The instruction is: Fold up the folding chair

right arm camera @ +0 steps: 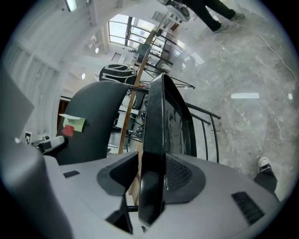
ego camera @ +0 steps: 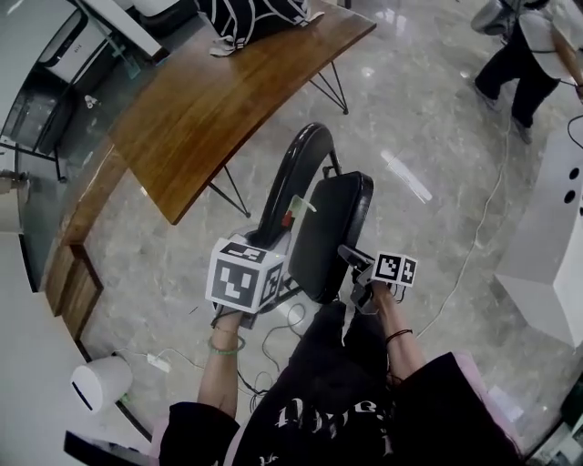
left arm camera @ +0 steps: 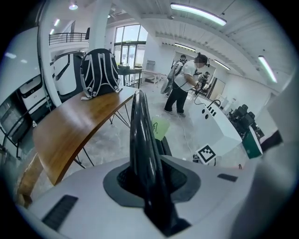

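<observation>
The black folding chair stands in front of me on the marble floor. Its curved backrest (ego camera: 293, 173) is upright and its padded seat (ego camera: 332, 232) is tipped up almost vertical beside it. My left gripper (ego camera: 269, 238) comes down on the backrest's top edge (left arm camera: 140, 135); in the left gripper view the gripper (left arm camera: 150, 179) is shut on that edge. My right gripper (ego camera: 351, 259) is at the seat's front edge. The right gripper view shows this gripper (right arm camera: 152, 177) shut on the seat (right arm camera: 161, 121), whose edge stands between both pads. A green sticky note (right arm camera: 72, 122) is stuck on the backrest (right arm camera: 93, 126).
A curved wooden table (ego camera: 219, 100) with a backpack (ego camera: 250, 18) stands just behind the chair on the left. A white counter (ego camera: 556, 237) is at the right, and a cable (ego camera: 474, 246) runs across the floor. Another person (ego camera: 519, 55) stands far off. A white appliance (ego camera: 100, 382) sits at lower left.
</observation>
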Motion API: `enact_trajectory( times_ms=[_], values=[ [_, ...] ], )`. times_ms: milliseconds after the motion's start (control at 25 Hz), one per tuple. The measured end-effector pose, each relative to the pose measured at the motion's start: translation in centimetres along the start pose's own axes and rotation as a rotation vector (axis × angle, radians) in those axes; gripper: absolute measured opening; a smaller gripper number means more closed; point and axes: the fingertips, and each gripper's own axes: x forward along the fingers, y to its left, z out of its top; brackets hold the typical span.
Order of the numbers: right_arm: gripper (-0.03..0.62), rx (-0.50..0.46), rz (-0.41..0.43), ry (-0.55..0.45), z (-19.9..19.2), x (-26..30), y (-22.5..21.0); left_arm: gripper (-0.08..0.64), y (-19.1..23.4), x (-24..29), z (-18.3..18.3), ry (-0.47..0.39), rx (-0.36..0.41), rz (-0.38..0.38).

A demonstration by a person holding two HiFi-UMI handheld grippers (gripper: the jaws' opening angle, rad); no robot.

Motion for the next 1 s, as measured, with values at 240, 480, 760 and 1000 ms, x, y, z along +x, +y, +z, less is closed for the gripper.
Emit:
enact_trajectory(
  times_ms=[240, 480, 760, 1000],
  values=[
    [0.181, -0.041, -0.028, 0.095, -0.3, 1.3, 1.8, 0.072, -2.6, 0.1, 0.7, 0.009, 0.042, 0.056],
    [0.181, -0.025, -0.033, 0.144, -0.6, 3.1, 4.0, 0.072, -4.8, 0.2, 1.0, 0.016, 0.078, 0.097],
    [0.163, -0.011, -0.037, 0.170, -0.8, 4.3, 4.8, 0.072, -3.9, -0.2, 0.9, 0.012, 0.087, 0.087],
    [0.149, -0.004, -0.030, 0.201, -1.0, 4.8, 4.9, 0.071, -3.2, -0.4, 0.9, 0.016, 0.098, 0.074]
  ],
)
